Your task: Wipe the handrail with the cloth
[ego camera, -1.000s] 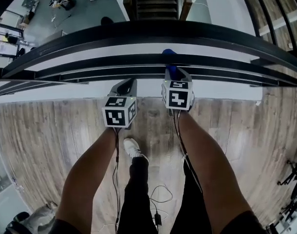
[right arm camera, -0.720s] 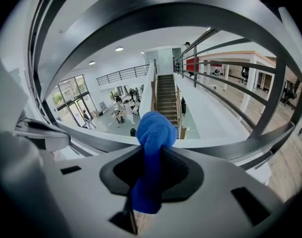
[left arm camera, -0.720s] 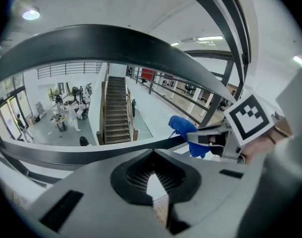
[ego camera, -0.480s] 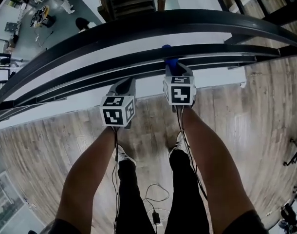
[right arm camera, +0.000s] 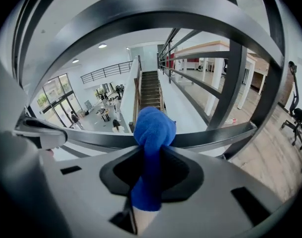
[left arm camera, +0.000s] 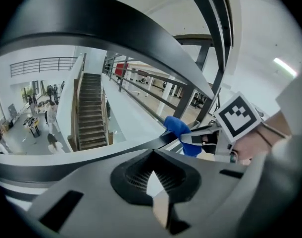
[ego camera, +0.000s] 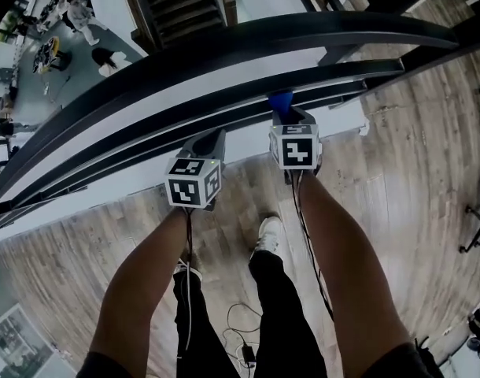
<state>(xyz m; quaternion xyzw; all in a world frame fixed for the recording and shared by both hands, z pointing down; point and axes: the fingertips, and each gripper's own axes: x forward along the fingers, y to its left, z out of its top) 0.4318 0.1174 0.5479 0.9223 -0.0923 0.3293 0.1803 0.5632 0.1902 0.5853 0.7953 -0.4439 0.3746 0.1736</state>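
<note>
A broad black handrail [ego camera: 248, 44] curves across the top of the head view, with thinner black bars [ego camera: 224, 110] below it. My right gripper [ego camera: 284, 118] is shut on a blue cloth [ego camera: 281, 101], which bunches out past its tips. In the right gripper view the cloth [right arm camera: 153, 133] sits in front of a lower bar [right arm camera: 215, 135], under the handrail [right arm camera: 166, 14]; contact cannot be told. To its left my left gripper [ego camera: 212, 137] points at the bars, shut and holding nothing. Its jaws [left arm camera: 156, 192] meet, and the cloth [left arm camera: 178, 129] shows to their right.
Beyond the railing is a drop to a lower floor with a staircase [ego camera: 177, 2] and several people [ego camera: 106, 57]. An upright railing post [right arm camera: 225, 93] stands right of the cloth. The person's legs, shoes [ego camera: 265, 235] and trailing cables [ego camera: 244, 329] are on the wooden floor.
The person has stepped along the railing, and the staircase and lower floor have slid left in view. Both grippers keep the same pose at the bars, the right one still gripping the cloth.
</note>
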